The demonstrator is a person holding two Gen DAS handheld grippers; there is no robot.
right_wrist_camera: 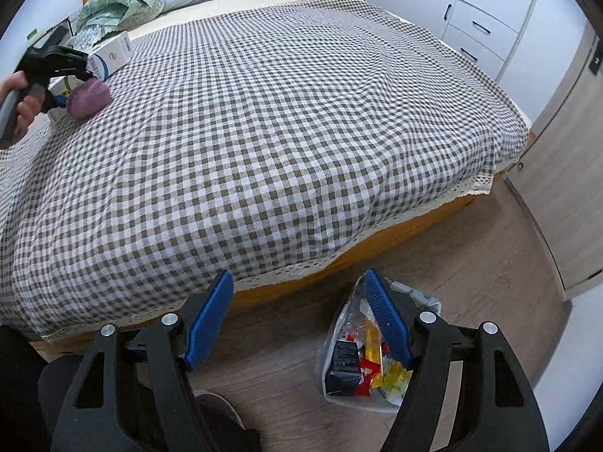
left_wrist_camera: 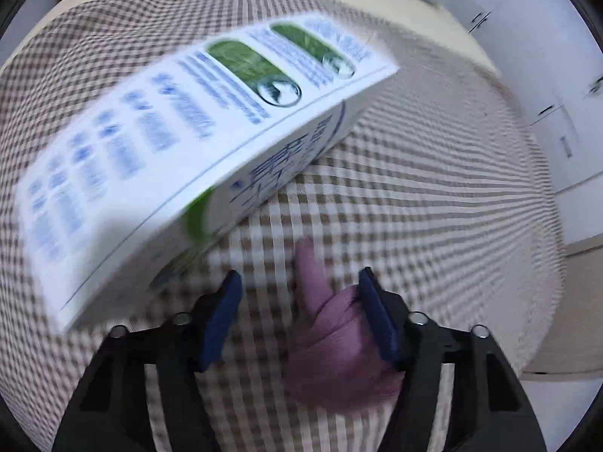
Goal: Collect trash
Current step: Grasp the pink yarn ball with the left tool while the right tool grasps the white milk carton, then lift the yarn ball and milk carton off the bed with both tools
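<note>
Blue-padded left gripper [left_wrist_camera: 299,316] jaws stand apart around a purple crumpled wad [left_wrist_camera: 335,339] on the checked bedspread [left_wrist_camera: 414,188], beside a white carton [left_wrist_camera: 181,143]. Right gripper [right_wrist_camera: 297,324] gapes empty above a clear bag [right_wrist_camera: 361,361] of wrappers on the floor [right_wrist_camera: 282,358].

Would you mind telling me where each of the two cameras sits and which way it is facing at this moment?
Left wrist: on the left gripper, looking steeply down at the checked bedspread, a white carton and a purple wad between its fingers; only the gripper shows.
Right wrist: on the right gripper, looking down over the bed's foot and the trash bag on the floor; a hand holding the left gripper shows far left.
Shared: bedspread, carton, purple wad.
</note>
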